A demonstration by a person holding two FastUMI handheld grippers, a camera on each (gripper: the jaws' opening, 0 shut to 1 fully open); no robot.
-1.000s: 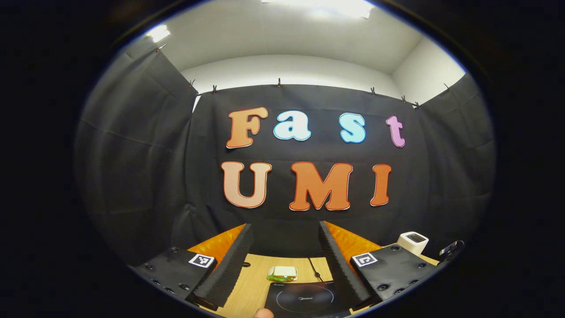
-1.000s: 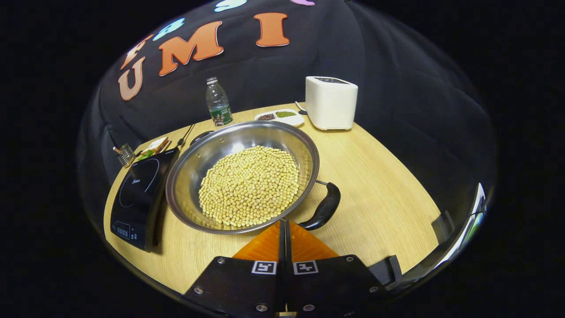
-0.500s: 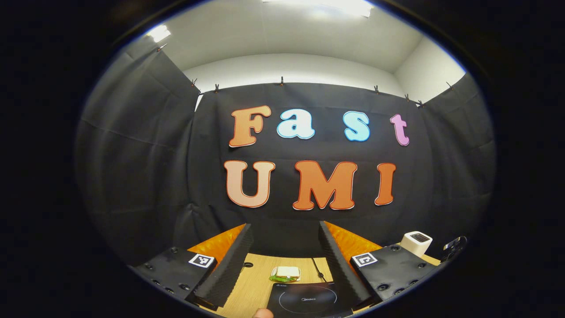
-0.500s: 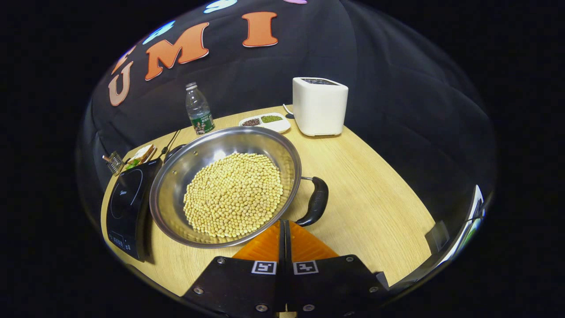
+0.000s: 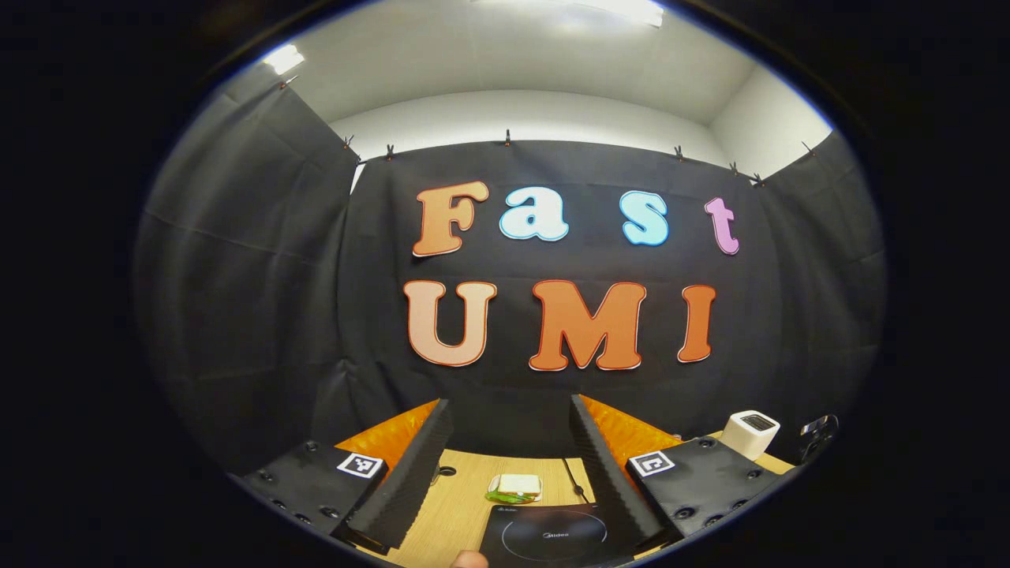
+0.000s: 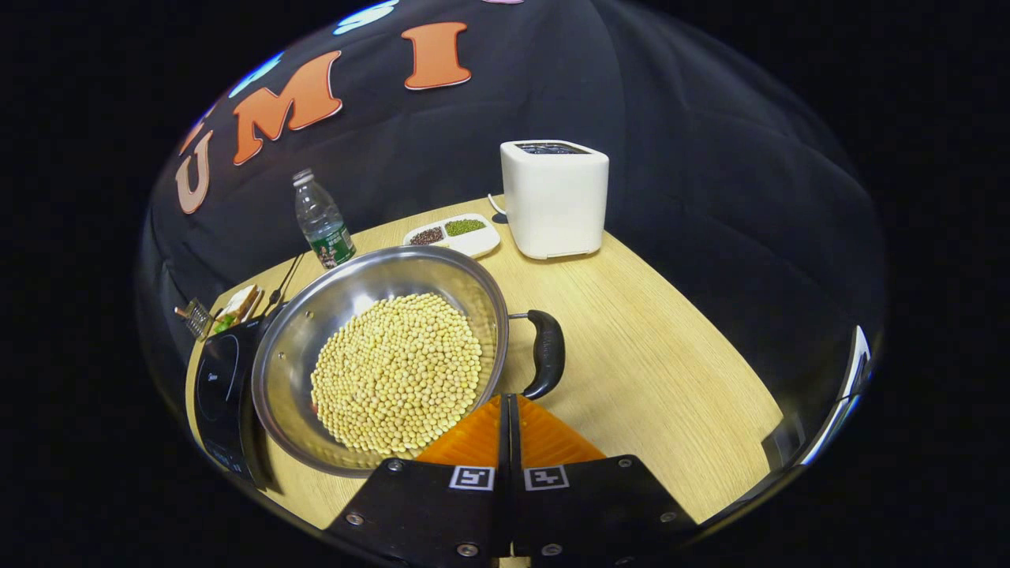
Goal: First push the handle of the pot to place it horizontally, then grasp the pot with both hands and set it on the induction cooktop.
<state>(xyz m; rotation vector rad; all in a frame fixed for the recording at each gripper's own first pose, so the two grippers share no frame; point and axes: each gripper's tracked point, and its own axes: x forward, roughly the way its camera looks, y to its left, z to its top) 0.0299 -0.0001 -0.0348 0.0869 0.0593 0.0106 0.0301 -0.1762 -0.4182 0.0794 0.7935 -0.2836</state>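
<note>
The wooden table (image 6: 655, 355) carries everything. Largest on it is the steel pot (image 6: 379, 363), sitting near the front edge and heaped with pale yellow beans (image 6: 398, 371); its left rim overlaps the edge of the black induction cooktop (image 6: 217, 386), though whether it actually rests on the cooktop is hard to judge from this angle. The pot's black side handle (image 6: 546, 353) stands off the right rim. Behind, a white boxy appliance (image 6: 555, 197) sits at the far edge, with a divided white dish (image 6: 454, 234) of dark and green grains just beside it and a clear bottle (image 6: 322, 221) farther left. A sandwich (image 6: 237, 306) lies past the cooktop.

The right gripper (image 6: 509, 402) has its fingers pressed together with nothing between them, tips just beside the pot's near rim and the handle's lower end.

The left gripper (image 5: 509, 442) is spread wide and empty, held level above the cooktop (image 5: 552, 535), facing the wall.
</note>
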